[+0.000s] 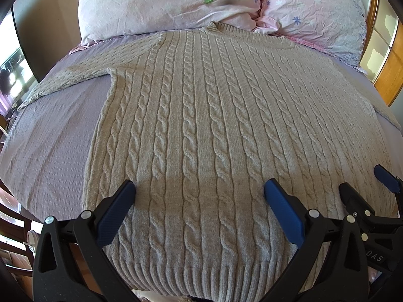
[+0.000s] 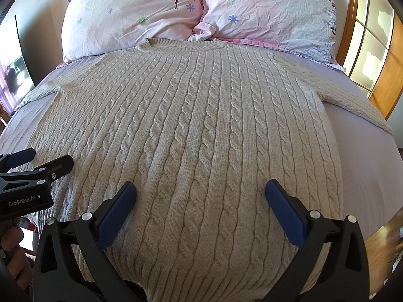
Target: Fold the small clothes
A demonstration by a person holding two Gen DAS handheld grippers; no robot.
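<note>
A beige cable-knit sweater (image 1: 201, 115) lies flat on the bed, collar toward the pillows, both sleeves spread sideways; it also shows in the right wrist view (image 2: 201, 130). My left gripper (image 1: 200, 191) is open and empty, hovering over the sweater's lower left part near the ribbed hem. My right gripper (image 2: 201, 190) is open and empty over the lower right part. The right gripper also shows at the right edge of the left wrist view (image 1: 362, 178). The left gripper shows at the left edge of the right wrist view (image 2: 45, 157).
A lilac bedsheet (image 1: 50, 136) covers the bed. Two pink flowered pillows (image 1: 163, 2) (image 2: 272, 17) lie at the head. A wooden-framed window (image 2: 367, 50) is on the right. The bed's left edge and dark furniture (image 1: 15, 226) are at the lower left.
</note>
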